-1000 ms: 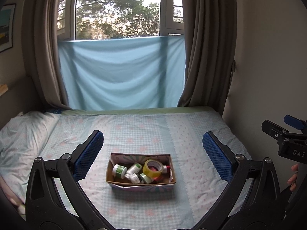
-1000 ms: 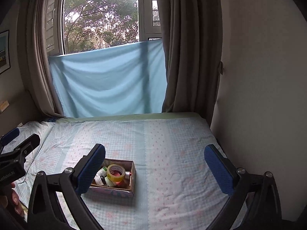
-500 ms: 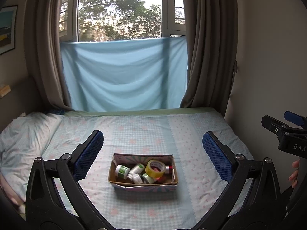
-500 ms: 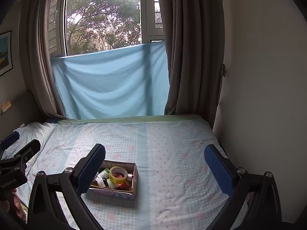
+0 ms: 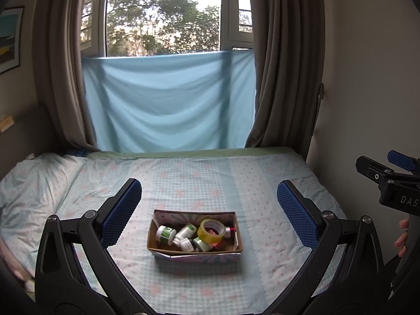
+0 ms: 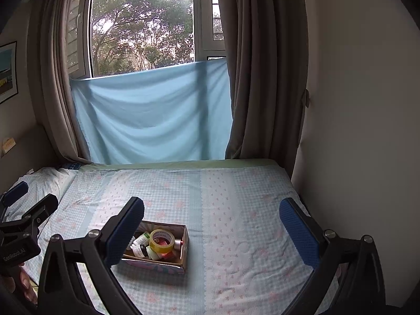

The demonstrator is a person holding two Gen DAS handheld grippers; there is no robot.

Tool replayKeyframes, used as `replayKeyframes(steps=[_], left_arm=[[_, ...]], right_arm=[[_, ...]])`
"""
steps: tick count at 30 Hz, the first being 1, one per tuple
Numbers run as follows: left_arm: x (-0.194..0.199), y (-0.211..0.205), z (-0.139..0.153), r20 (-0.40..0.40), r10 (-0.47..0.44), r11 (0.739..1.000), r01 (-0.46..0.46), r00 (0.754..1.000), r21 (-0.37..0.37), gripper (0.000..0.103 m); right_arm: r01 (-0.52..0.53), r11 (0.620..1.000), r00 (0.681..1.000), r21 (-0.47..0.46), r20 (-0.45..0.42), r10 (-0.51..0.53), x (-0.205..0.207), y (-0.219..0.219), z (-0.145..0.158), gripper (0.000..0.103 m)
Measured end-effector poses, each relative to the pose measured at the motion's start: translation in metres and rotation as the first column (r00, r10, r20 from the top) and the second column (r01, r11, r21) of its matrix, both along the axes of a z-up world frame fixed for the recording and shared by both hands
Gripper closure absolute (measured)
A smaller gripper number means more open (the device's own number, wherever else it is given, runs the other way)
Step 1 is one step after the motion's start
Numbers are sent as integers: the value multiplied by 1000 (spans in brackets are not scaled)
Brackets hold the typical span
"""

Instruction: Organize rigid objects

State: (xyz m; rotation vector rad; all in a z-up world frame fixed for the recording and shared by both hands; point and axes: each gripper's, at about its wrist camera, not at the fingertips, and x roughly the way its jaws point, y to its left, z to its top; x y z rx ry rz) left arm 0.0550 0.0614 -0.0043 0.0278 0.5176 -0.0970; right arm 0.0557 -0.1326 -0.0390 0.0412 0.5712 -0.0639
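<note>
Both tools hang above the near edge of the bed (image 5: 183, 181), well apart from the work, so this looks like either the opening of the job or its close. The left gripper (image 5: 207, 206) has its jaws spread wide and empty, and so does the right gripper (image 6: 211, 227). The rigid things all sit in one small cardboard box (image 5: 195, 254) on the checked sheet, toward the near middle of the bed: a yellow roll of tape (image 5: 211, 229) leaning on the heap, several white bottles with green labels (image 5: 166, 233) lying on their sides, and something red (image 5: 230, 231) at the right end, which may be a cap or a small tube, too small to tell. Nothing loose shows on the sheet outside the box. If sorting is still to come, the next move calls for a descent over the box and a narrow pinch on one piece, the tape being the easiest to reach. The box's near wall hides the lowest items, and the right gripper's left finger covers the box's left end in its own view.
</note>
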Motion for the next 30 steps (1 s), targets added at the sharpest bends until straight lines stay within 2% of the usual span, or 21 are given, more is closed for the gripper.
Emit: replayKeyframes(steps=[15,24,30], left_arm=[[-2,0,-3,12,24,1000,-24,1000,6,0],[-13,3,3,68,25,1000,-25,997,-5,0],[-18,-2,3,112,42,997,-50,993,62,0]], right_arm=[[-4,1000,1000,-2,-2,4,0,0,1,0],[-3,1000,1000,-2,2,3,0,2,1,0],[-2,1000,1000,6,1,2,-1,3,0,0]])
